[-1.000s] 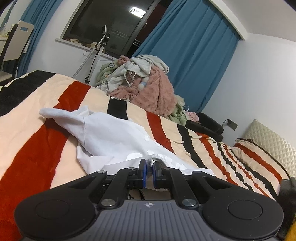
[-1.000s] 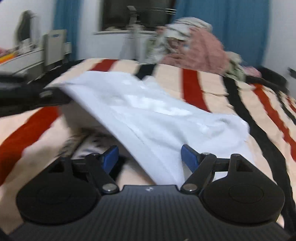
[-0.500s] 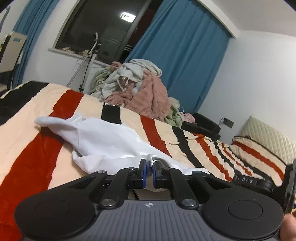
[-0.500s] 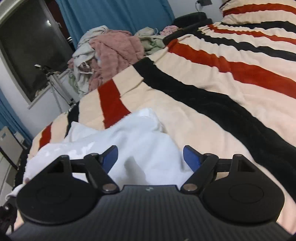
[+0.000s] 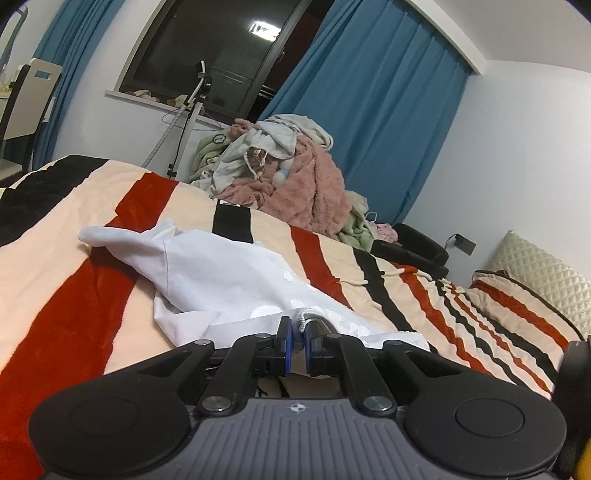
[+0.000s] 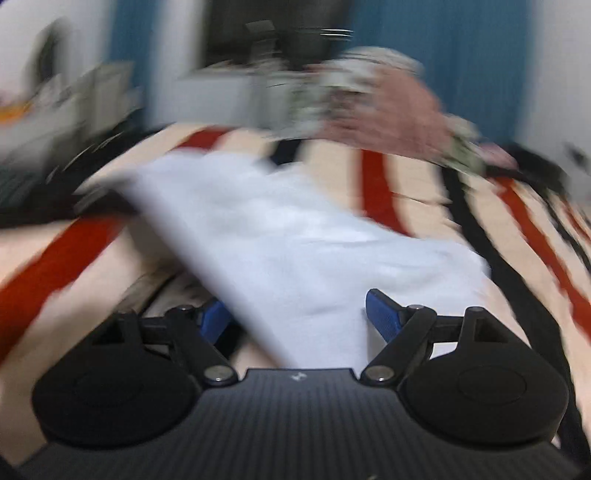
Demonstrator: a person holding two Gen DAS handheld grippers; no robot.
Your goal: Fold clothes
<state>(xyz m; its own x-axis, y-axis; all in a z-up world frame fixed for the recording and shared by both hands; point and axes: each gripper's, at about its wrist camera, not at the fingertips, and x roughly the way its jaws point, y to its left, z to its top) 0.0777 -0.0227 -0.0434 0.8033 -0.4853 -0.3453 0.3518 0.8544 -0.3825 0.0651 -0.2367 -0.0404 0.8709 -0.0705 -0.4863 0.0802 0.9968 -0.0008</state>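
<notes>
The right wrist view is smeared by motion: the heap of pink and grey laundry (image 6: 373, 107) and the dark window (image 6: 280, 29) behind it are shapeless streaks. There the white cotton garment (image 6: 295, 243) covers most of the right gripper's (image 6: 299, 314) left blue pad. In the left wrist view, the quilted cream pillow (image 5: 543, 280) is cut off by the right edge.

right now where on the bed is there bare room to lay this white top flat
Bare blanket lies left of the white top, across the wide red stripe, and right of it between the top and the striped pillow. The far end is crowded by the laundry pile. The left gripper is shut on the top's edge; the right gripper is open.
</notes>
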